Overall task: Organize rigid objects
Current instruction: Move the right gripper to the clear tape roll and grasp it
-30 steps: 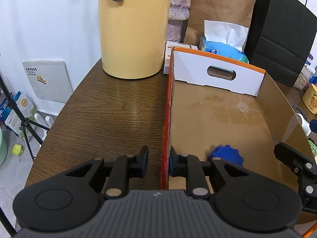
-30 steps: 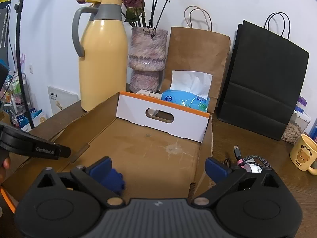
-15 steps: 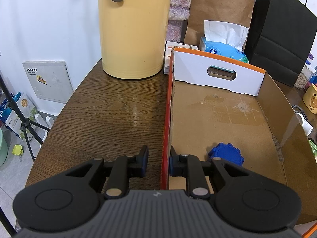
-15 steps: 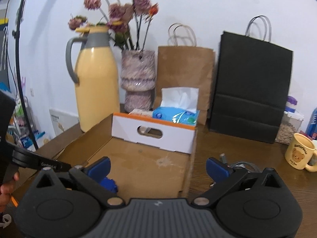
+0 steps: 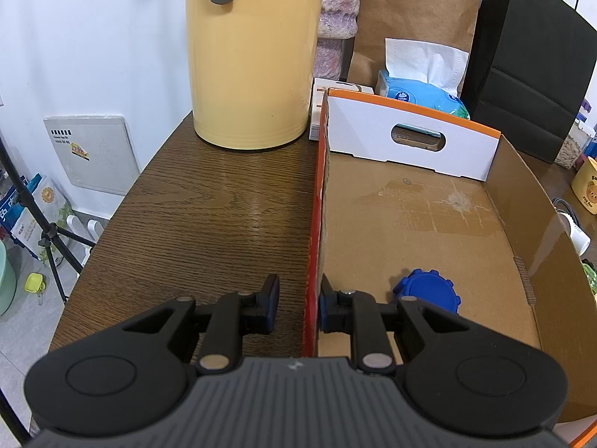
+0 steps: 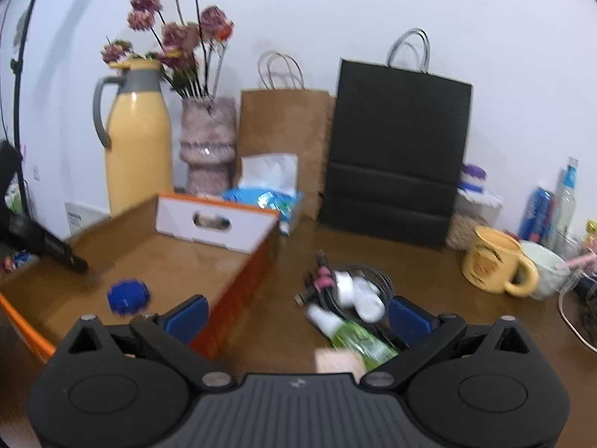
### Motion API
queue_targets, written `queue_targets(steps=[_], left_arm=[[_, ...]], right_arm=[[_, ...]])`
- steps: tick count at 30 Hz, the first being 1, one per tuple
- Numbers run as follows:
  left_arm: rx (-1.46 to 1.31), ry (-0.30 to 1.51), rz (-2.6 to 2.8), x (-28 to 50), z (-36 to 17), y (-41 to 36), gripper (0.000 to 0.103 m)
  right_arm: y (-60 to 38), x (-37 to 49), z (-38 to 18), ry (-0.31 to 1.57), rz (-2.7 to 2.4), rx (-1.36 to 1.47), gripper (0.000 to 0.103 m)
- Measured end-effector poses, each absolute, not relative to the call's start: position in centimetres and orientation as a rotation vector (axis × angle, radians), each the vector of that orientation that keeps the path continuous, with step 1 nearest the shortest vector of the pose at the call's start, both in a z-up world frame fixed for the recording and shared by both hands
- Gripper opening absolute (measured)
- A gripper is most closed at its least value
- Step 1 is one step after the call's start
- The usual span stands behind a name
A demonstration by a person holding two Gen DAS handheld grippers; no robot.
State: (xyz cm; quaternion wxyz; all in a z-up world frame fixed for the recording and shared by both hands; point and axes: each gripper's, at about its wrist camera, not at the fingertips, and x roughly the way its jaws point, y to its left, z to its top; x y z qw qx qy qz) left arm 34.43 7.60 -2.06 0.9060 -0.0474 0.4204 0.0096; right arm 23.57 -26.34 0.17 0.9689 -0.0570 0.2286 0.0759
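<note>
Left gripper (image 5: pixel 296 300) clamps the cardboard box (image 5: pixel 316 201) wall, right gripper (image 6: pixel 296 315) spread empty; blue cap (image 5: pixel 427 293) near, probably light, stiff, grab its ridged rim.

Both views are bright and evenly lit, with soft shadows. The left wrist view is sharp; a pale sheen lies on the dark wood surface (image 5: pixel 238 201). The right wrist view is motion-blurred, smearing the blue gear-shaped disc (image 6: pixel 127 296) and yellow mug (image 6: pixel 490 259). Fisheye distortion bends the edges, and the corners go black.
</note>
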Motion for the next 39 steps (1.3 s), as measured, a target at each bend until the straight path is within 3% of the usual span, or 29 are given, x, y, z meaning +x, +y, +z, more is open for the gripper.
queue_targets(steps=[34,39], left_arm=[[-0.086,0.869,0.027,34.6,-2.3,7.6,0.021],[-0.086,0.869,0.027,34.6,-2.3,7.6,0.021]], right_arm=[[-36.2,18.2,-4.2,0.606,0.070,-0.115,0.101],[-36.8,18.8,-5.7,0.650,0.091,-0.084,0.097]])
